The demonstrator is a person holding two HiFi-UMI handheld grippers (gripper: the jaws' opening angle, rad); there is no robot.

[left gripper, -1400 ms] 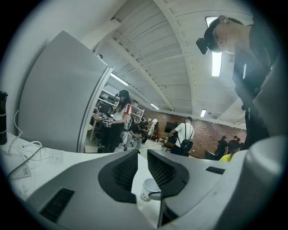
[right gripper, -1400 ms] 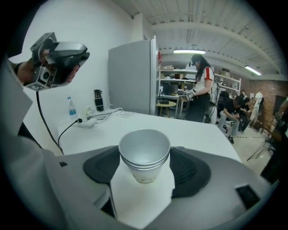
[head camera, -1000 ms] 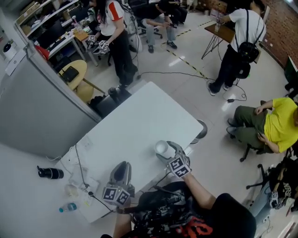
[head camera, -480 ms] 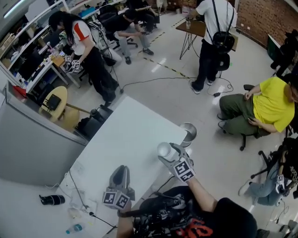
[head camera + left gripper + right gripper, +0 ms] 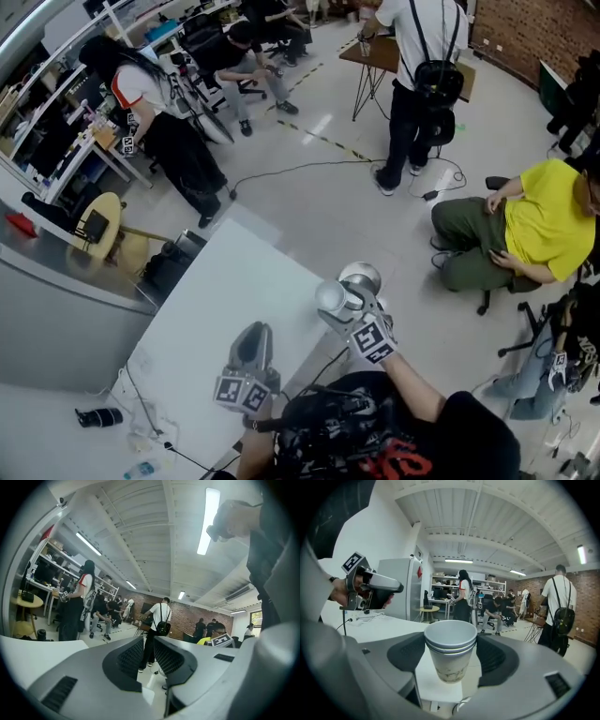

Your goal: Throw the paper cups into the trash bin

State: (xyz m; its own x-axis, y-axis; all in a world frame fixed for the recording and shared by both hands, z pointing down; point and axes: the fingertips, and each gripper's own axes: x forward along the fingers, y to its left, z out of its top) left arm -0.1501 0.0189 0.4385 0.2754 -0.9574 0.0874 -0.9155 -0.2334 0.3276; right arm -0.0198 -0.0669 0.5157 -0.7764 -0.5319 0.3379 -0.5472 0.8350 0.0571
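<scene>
A stack of white paper cups [image 5: 329, 296] [image 5: 450, 652] stands upright between the jaws of my right gripper [image 5: 335, 302] [image 5: 451, 660], which is shut on it. The stack hangs over the right edge of the white table [image 5: 230, 286]. Just beyond that edge, on the floor, stands a round metal trash bin [image 5: 363, 277], close behind the cups. My left gripper [image 5: 251, 343] [image 5: 149, 654] hovers over the table's near side, left of the cups. Its jaws stand together, with nothing between them.
A seated person in yellow [image 5: 539, 225] is at the right and a standing person with a backpack [image 5: 419, 70] is beyond the bin. A black cable [image 5: 291, 169] runs over the floor. A grey partition [image 5: 52, 314] flanks the table's left, with a dark bottle [image 5: 98, 416] below it.
Both grippers have moved across the table toward its right edge. The cups, still held, now sit beside the trash bin, which has come fully into view.
</scene>
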